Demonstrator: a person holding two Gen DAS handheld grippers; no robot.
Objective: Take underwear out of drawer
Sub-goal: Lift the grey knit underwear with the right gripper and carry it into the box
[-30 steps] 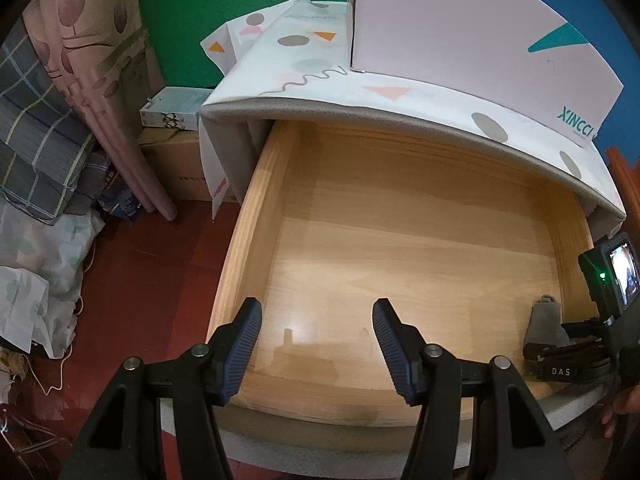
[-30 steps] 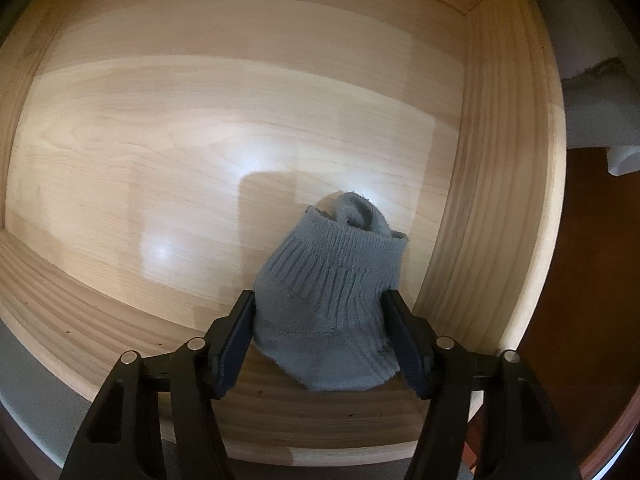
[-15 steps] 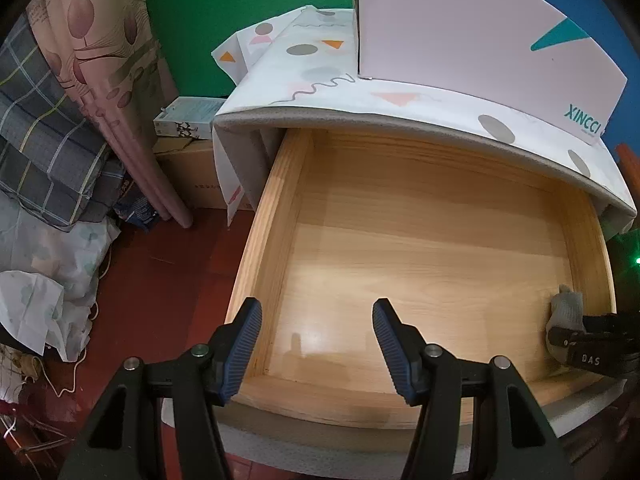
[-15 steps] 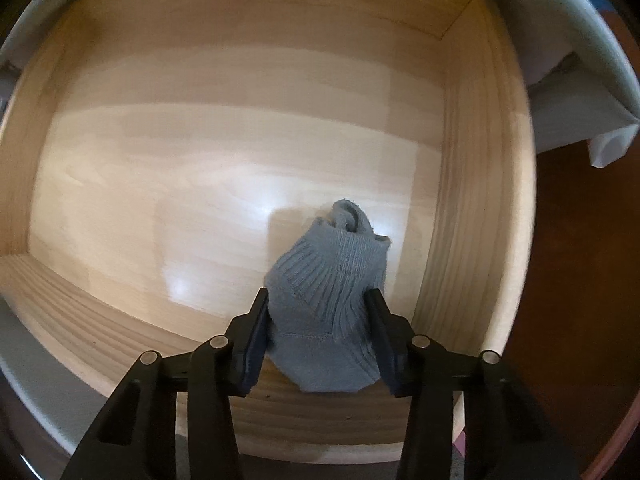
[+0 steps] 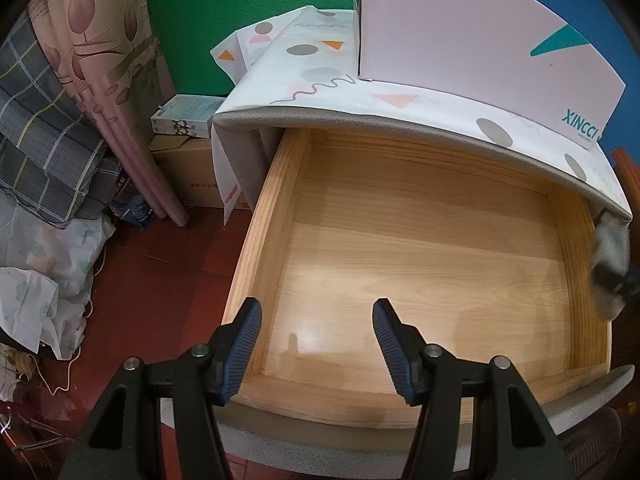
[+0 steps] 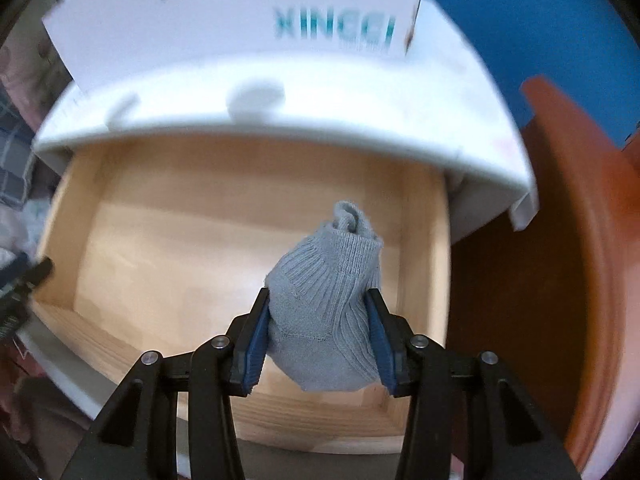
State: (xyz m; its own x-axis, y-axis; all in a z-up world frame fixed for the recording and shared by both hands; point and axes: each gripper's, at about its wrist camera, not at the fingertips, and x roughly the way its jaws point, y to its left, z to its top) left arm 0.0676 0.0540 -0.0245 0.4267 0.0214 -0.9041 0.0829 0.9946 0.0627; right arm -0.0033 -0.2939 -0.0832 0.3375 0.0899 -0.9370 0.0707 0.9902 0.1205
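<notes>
The right gripper (image 6: pixel 318 340) has its jaws pressed on both sides of a grey knitted garment (image 6: pixel 328 312), which bulges between the pads and stands up beyond them. The garment hangs clear above the drawer (image 6: pixel 160 240), over its near right corner; the drawer floor under it is bare wood. In the left wrist view the same bundle shows as a blur at the far right edge (image 5: pixel 608 264), level with the drawer's right wall.

The left gripper (image 5: pixel 318 348) hangs over the near left part of the drawer, jaws about half open with nothing between them.

The garment's long axis runs along the jaws, away from the camera, so its ribbed cuff end points toward the bench top (image 6: pixel 280 92) that overhangs the drawer's far side. That overhang and the white box (image 6: pixel 240 12) standing on it are the edges to mind: by my reading, the free way out is up and toward the near side, or rightward over the drawer's right wall, where only red floor (image 6: pixel 512 280) and a brown curved edge show. The right hand alone has the garment; the left is well apart from it.
</notes>
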